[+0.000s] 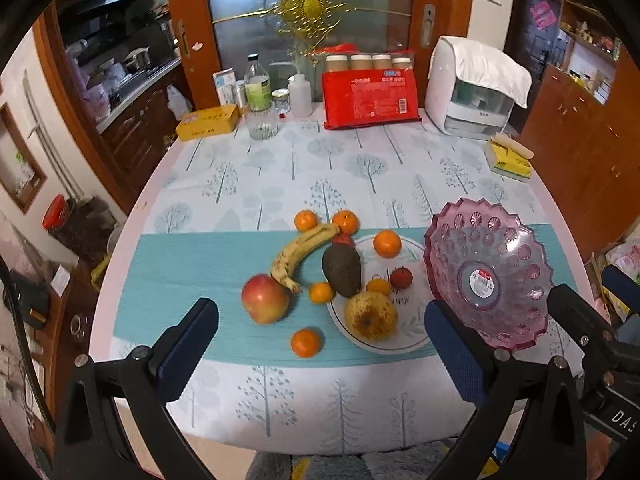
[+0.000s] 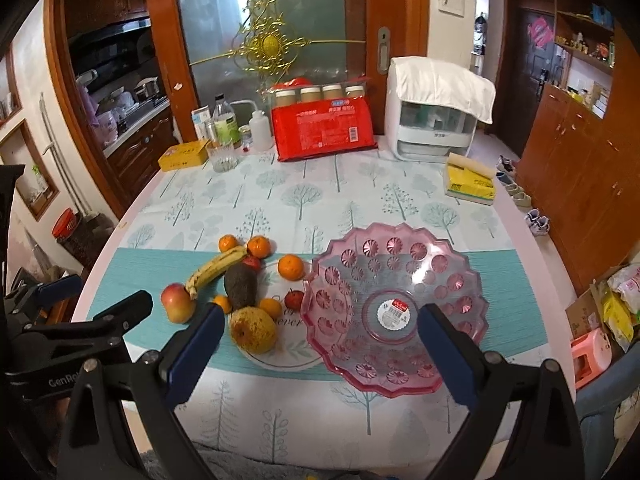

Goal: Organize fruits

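Covering the round table (image 1: 120,264), a pale tree-printed cloth with a teal band (image 1: 192,264) lay beneath everything, and on that band sat the pink scalloped translucent plastic fruit bowl (image 2: 404,264), the landmark here, holding no fruit and showing only a round label at its centre. Just left of the bowl, touching or slightly under its rim, lay a white round plate with lettering (image 1: 404,342). On the plate's near side rested a blotchy yellow-brown apple (image 1: 371,316); a dark green avocado (image 1: 342,270) lay on the plate's far-left edge. Farther left of the bowl, off the plate, a spotted yellow banana (image 1: 302,250) ran diagonally, its stem end touching a red-and-yellow apple (image 1: 265,298). Six small orange mandarins were scattered left of the bowl: one on the plate near the bowl (image 1: 387,243), one on the plate's middle (image 1: 378,286), one beside the avocado (image 1: 321,293), one on the teal band nearest the camera (image 1: 306,342), and two beyond the banana (image 1: 306,220) (image 1: 346,221). A small red fruit (image 1: 401,277) sat on the plate just beside the bowl's rim.

The left gripper (image 1: 322,344) hovered with its blue-padded jaws spread wide, gripping nothing, short of the fruit. The right gripper (image 2: 320,340) was likewise spread wide and held nothing, framing the bowl's near-left part.
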A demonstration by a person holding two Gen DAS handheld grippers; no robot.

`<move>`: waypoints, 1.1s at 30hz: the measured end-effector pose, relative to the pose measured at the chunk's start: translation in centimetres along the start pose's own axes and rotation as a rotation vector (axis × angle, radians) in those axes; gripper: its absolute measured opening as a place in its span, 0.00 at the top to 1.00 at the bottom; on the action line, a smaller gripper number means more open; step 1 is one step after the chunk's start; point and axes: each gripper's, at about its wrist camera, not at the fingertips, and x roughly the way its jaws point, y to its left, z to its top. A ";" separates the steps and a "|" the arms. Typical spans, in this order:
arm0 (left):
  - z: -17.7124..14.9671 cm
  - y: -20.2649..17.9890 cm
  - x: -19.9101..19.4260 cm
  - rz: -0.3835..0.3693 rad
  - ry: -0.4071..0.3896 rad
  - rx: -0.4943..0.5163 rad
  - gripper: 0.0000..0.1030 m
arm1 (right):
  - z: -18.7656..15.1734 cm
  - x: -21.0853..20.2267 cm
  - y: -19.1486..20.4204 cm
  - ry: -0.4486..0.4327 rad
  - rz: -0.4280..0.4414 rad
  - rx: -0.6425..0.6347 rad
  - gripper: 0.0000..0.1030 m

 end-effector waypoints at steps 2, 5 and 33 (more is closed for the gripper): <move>0.8 0.8 0.2 -0.017 -0.005 0.016 0.01 | 0.3 -0.1 0.6 -0.004 -0.020 0.021 0.05; 2.0 2.2 0.5 -0.043 0.000 0.043 0.01 | 0.7 -0.4 1.8 -0.011 -0.047 0.043 0.05; 0.1 17.7 15.1 -0.149 0.186 0.181 0.01 | -3.7 9.5 13.5 0.155 0.004 0.155 0.06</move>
